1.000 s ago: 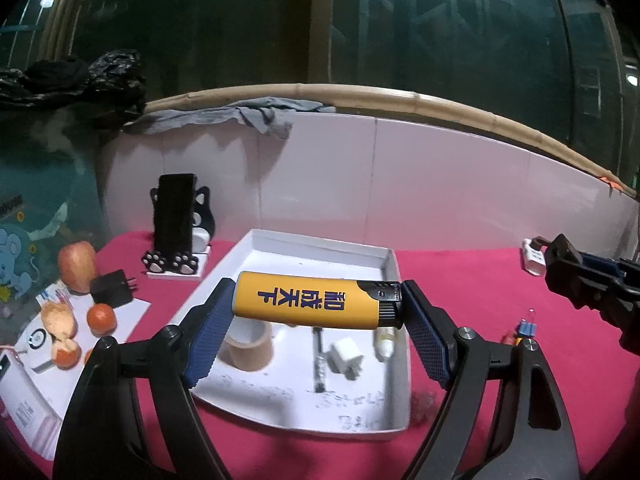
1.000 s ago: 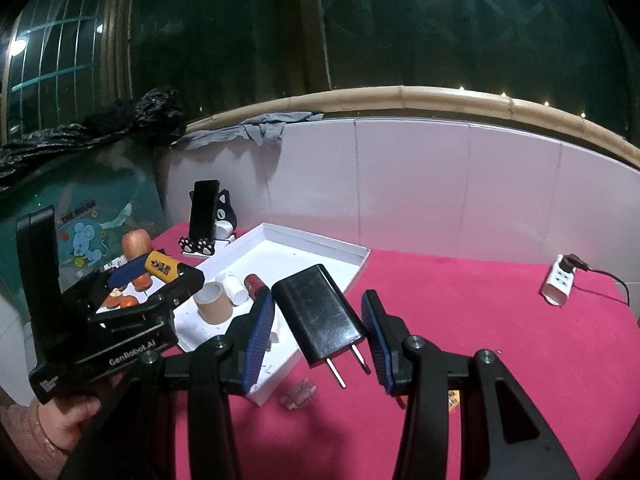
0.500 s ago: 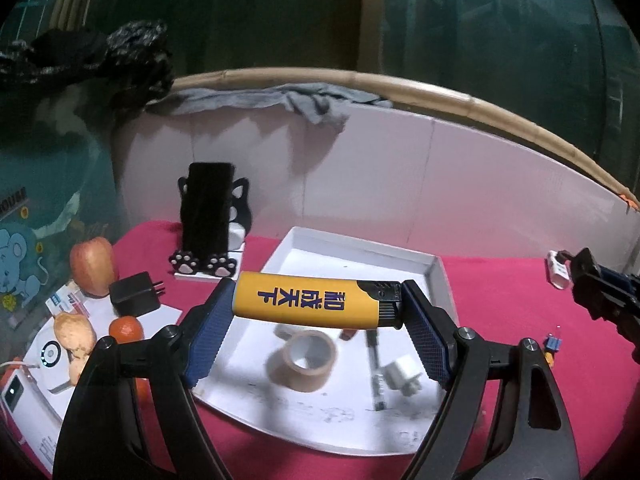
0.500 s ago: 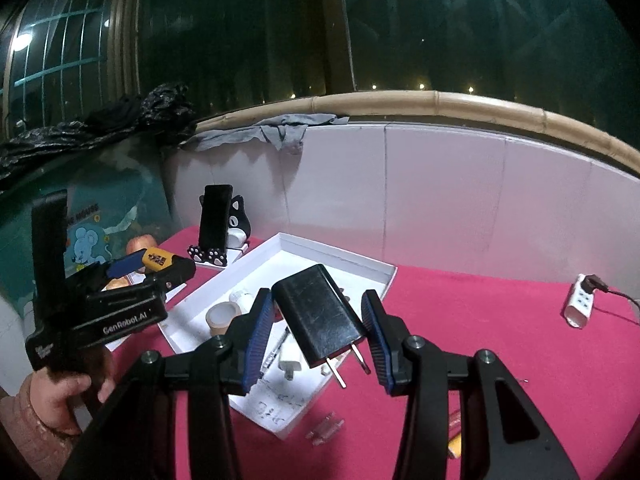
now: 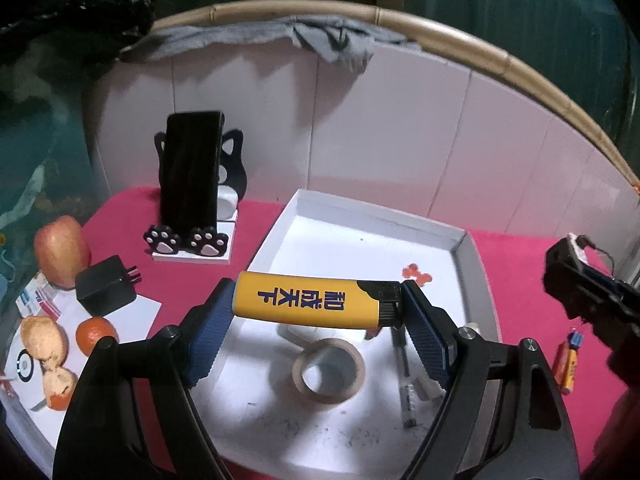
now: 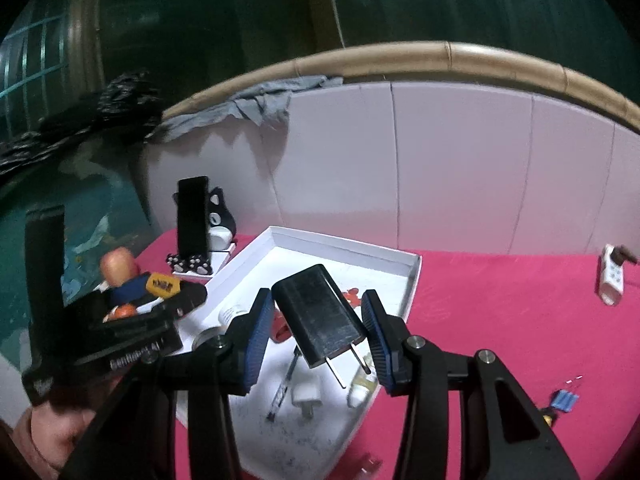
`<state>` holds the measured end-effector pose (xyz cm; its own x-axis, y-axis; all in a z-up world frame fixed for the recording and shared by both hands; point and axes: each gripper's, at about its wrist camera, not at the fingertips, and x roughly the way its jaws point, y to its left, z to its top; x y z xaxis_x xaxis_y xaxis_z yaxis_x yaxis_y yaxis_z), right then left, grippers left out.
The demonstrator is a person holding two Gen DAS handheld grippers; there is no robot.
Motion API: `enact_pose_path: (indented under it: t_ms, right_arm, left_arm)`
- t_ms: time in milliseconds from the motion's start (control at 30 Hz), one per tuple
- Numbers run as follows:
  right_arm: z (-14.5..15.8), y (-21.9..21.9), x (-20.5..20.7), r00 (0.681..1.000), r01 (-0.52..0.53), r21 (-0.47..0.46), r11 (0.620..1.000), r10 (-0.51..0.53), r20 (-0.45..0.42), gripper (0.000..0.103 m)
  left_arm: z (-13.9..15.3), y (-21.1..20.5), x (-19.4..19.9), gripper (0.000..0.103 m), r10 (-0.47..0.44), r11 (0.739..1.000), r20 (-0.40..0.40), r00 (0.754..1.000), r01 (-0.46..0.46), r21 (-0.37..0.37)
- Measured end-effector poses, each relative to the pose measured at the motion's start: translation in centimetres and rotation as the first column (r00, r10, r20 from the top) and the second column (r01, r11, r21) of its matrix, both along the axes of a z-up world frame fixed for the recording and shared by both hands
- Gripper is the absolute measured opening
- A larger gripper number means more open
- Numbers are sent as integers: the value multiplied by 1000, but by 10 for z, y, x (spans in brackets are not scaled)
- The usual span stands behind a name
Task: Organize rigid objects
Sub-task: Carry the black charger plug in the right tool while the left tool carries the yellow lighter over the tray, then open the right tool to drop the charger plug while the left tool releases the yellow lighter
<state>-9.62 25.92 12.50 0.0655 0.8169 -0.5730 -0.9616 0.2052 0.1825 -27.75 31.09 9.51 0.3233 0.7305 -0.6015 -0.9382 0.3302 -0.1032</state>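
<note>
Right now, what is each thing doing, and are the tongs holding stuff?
Left tongs: shut on the lighter.
Lighter: held sideways above the white tray.
Right tongs: shut on the black charger.
Black charger: held tilted, prongs toward the camera.
Tape roll: lying flat in the tray.
Phone: upright in its stand.

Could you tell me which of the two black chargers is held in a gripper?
The black charger clamped in the right gripper; the other lies beside the apple.
</note>
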Motion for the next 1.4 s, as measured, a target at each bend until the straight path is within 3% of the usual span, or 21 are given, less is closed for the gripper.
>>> enact_pose_path:
  t_ms: [200,400,567,867,967,1000,1100,1167,1400]
  right_arm:
    - [-17,22,-8,1000,7,-46,999,-7,4,45]
    - [-41,48,-8,1000,3,-128,992,-1,13,45]
    - [-63,56,-7,1000,4,-185,983,1,28,45]
    - [-76,54,7,999,43,-211,977,-49,-22,47]
    - [-77,51,8,998,60,-208,976,-64,-13,77]
    - [-77,49,8,998,68,-202,977,-71,-3,88]
    - [-74,46,5,998,66,-195,979,-64,17,88]
    - [-72,43,3,998,60,-187,981,-55,33,88]
    - [-60,22,1,997,53,-140,989,-45,63,91]
  left_arm:
    - [-13,29,5,83,18,999,-29,999,-19,-46]
    - [-33,58,15,83,7,990,-54,999,-14,-140]
    - [-48,65,26,83,-3,987,-98,995,-13,-163]
    - [-47,66,28,83,-14,985,-91,996,-2,-170]
    - [-46,64,29,84,-25,983,-80,996,10,-181]
    - [-44,62,29,84,-29,984,-71,997,16,-176]
    - [-37,55,30,87,-4,992,-92,996,-8,-129]
    - [-27,47,28,103,15,997,-99,995,-22,-79]
    - [1,17,15,103,33,999,-35,999,-32,30]
